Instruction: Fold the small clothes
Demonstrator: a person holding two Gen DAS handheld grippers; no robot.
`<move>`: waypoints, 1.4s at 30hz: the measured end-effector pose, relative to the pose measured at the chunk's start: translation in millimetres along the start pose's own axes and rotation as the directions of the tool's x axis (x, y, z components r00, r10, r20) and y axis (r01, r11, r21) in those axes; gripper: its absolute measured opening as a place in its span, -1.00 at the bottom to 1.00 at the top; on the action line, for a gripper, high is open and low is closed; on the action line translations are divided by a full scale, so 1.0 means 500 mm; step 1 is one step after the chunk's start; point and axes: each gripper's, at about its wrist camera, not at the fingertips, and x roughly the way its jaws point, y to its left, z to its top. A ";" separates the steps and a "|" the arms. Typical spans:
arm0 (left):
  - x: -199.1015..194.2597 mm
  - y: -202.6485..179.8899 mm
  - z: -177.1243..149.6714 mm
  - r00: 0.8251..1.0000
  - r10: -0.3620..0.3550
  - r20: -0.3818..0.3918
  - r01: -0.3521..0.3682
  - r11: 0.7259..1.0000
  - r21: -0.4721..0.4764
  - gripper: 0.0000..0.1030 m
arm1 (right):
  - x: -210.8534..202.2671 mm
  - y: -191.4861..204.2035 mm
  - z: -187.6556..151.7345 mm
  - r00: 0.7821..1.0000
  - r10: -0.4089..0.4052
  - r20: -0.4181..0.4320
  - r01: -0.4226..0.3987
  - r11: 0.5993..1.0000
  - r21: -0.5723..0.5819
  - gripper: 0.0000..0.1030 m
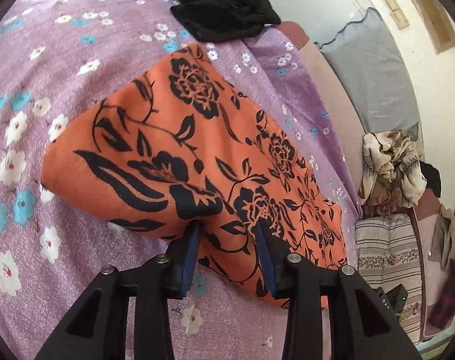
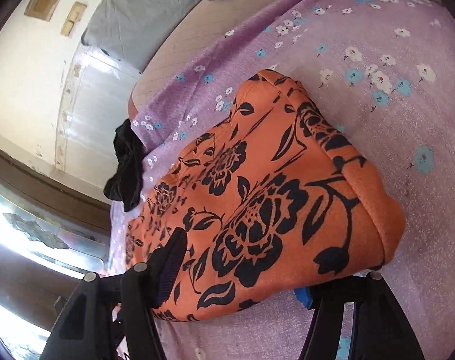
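An orange garment with black flowers lies folded on the purple flowered bedsheet. My left gripper is shut on its near edge, and a fold of the cloth bunches between the blue pads. In the right wrist view the same orange garment fills the gap of my right gripper. The jaws stand wide: the left finger rests on top of the cloth, and the right finger is mostly hidden under the garment's edge, with only a bit of blue pad showing.
A crumpled black garment lies at the far edge of the bed, also in the right wrist view as the black garment. A beige patterned cloth heap sits on a striped cushion to the right. A grey mattress leans on the wall.
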 end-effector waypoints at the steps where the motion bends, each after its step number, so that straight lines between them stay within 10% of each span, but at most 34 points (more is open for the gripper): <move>1: 0.003 0.006 -0.002 1.000 -0.003 -0.020 0.003 1.000 -0.025 -0.24 | 0.006 -0.008 -0.001 1.000 -0.004 -0.016 0.005 1.000 0.017 0.28; 5: -0.002 0.046 -0.001 0.997 -0.010 -0.078 0.000 0.991 -0.130 0.21 | 0.017 -0.019 0.005 0.999 -0.013 -0.043 0.015 0.999 0.044 0.28; 20: -0.005 0.081 0.059 0.992 0.063 0.111 -0.039 0.978 -0.204 0.18 | 0.028 -0.024 0.003 0.998 -0.022 -0.051 0.024 0.999 0.044 0.31; 25: 0.009 0.068 0.065 0.985 0.124 0.121 -0.104 0.983 -0.154 -0.40 | 0.017 -0.061 0.022 1.000 0.014 -0.011 -0.013 0.990 0.142 0.29; 29: 0.011 0.071 0.067 0.984 0.120 0.133 -0.095 0.980 -0.176 -0.63 | 0.018 -0.030 0.018 0.992 -0.123 0.027 0.123 0.992 0.002 -0.65; 42: -0.119 0.030 0.041 0.992 0.003 0.129 0.008 0.996 -0.084 -0.73 | -0.139 0.056 -0.054 0.960 -0.164 0.227 0.216 0.950 -0.227 -0.74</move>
